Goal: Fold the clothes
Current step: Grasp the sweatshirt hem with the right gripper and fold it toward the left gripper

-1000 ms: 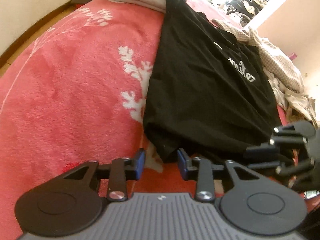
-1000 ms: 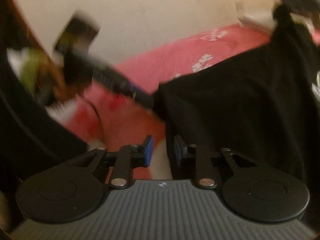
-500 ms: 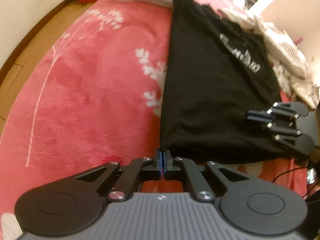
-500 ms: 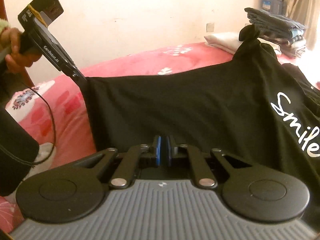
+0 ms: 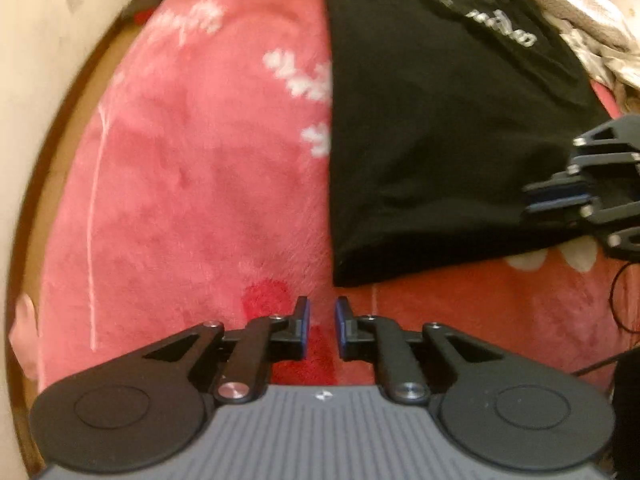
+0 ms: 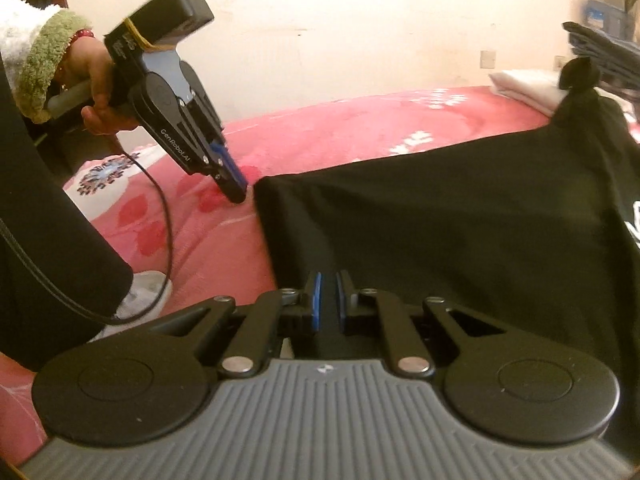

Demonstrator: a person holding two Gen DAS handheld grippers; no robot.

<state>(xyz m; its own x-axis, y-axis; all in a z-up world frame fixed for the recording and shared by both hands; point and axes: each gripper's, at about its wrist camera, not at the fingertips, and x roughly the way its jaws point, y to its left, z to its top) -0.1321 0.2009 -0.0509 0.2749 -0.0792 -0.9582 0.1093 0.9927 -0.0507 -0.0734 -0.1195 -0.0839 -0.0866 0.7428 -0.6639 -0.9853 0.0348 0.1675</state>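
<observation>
A black T-shirt (image 5: pixel 440 140) with white lettering lies spread on a red floral blanket (image 5: pixel 200 180). My left gripper (image 5: pixel 322 308) hovers just short of the shirt's near corner. Its jaws are opening, with only blanket showing between them. The right wrist view shows that left gripper (image 6: pixel 236 190) pointing down beside the shirt's corner, held by a hand (image 6: pixel 96 80). My right gripper (image 6: pixel 328 284) is shut on the black T-shirt (image 6: pixel 460 240) at its hem. From the left wrist view, the right gripper (image 5: pixel 532 200) pinches the hem's other corner.
A heap of loose pale clothes (image 5: pixel 580 20) lies past the shirt on the right. Folded dark garments (image 6: pixel 600 48) and a folded white cloth (image 6: pixel 524 84) sit at the bed's far end. A wooden floor strip (image 5: pixel 100 60) and a wall border the blanket's left side. A cable (image 6: pixel 164 220) hangs from the left gripper.
My left gripper has let go of the shirt's corner, parted its jaws and drawn back; the corner now rests on the blanket. The right gripper keeps its hold on the hem.
</observation>
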